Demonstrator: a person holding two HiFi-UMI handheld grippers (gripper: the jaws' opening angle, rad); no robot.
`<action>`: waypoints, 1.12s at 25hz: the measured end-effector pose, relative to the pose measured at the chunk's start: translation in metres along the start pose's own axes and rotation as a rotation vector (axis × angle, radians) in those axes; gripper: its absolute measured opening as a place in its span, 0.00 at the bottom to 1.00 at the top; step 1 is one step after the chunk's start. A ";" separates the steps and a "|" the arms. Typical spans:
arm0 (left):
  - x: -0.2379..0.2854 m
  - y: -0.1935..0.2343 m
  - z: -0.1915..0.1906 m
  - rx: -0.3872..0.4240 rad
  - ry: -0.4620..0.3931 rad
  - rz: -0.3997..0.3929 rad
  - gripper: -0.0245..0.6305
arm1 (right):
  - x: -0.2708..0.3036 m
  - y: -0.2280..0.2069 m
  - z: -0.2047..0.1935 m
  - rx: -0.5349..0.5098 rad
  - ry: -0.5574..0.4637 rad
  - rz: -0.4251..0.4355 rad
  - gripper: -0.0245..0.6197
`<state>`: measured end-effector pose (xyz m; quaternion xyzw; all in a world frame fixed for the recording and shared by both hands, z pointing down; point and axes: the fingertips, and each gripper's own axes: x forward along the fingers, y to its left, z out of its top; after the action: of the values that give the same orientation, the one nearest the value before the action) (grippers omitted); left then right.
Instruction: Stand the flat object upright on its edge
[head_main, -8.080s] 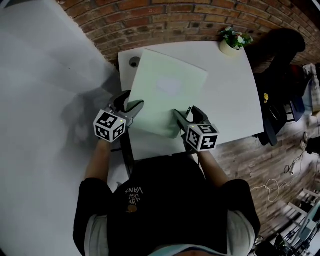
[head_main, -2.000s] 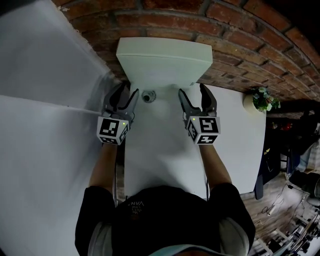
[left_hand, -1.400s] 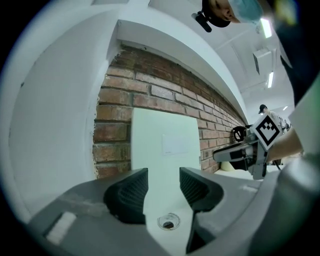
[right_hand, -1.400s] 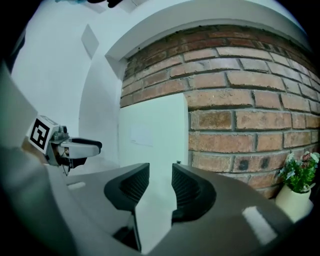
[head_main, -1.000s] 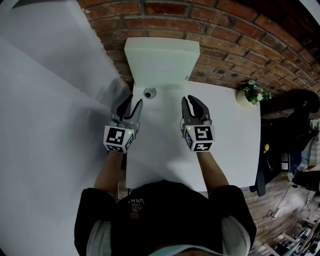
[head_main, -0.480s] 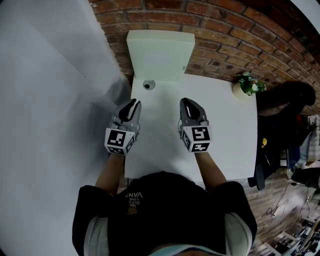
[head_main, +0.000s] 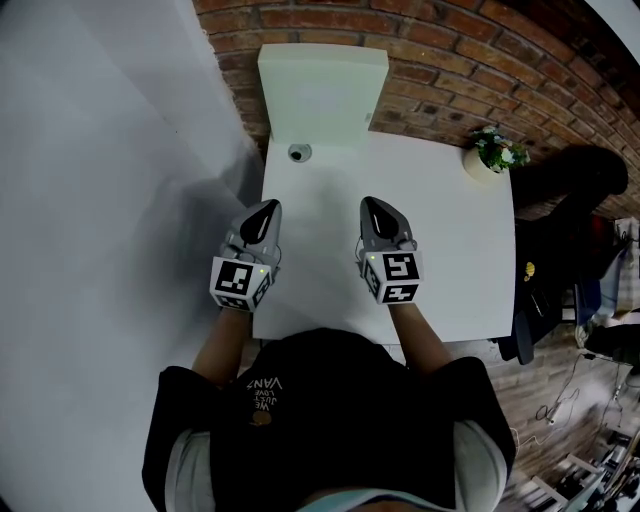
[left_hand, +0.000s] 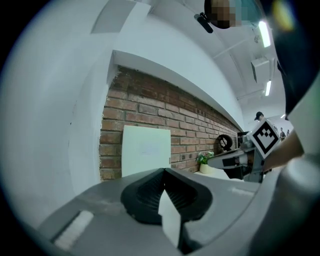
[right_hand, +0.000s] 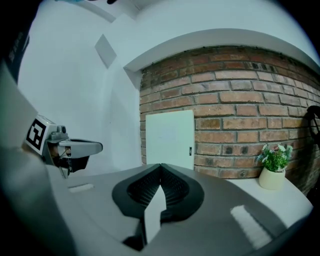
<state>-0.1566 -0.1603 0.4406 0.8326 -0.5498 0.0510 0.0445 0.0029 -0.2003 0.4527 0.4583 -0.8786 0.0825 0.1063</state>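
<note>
left gripper (head_main: 268, 209) and right gripper (head_main: 372, 205) both clenched on nothing; flat board (head_main: 322, 95) stands on its edge at the far end of the table (head_main: 455, 255).
each gripper's jaws have just been closing and meet tip to tip, with nothing between them. the two hover side by side over the near half of the white table, well apart from the board and pointing toward it. the pale board stands upright on its lower edge, its broad face toward the person and the brick wall (head_main: 450, 55) right behind it; whether it touches the bricks cannot be told. a small round grommet (head_main: 298, 152) sits in the tabletop just in front of the board's left part, and a potted plant (head_main: 492, 150) stands at the far right corner, near the wall.
</note>
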 end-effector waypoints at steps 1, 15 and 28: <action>-0.003 -0.001 0.000 -0.003 -0.001 -0.002 0.04 | -0.003 0.002 -0.002 0.004 0.003 -0.004 0.04; -0.038 -0.012 0.003 -0.011 -0.001 -0.069 0.04 | -0.043 0.031 -0.009 0.046 -0.006 -0.065 0.04; -0.065 -0.019 0.003 -0.010 0.006 -0.120 0.04 | -0.070 0.056 -0.016 0.068 -0.005 -0.096 0.04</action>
<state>-0.1642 -0.0944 0.4282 0.8636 -0.4990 0.0482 0.0531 -0.0018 -0.1093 0.4472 0.5037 -0.8524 0.1061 0.0921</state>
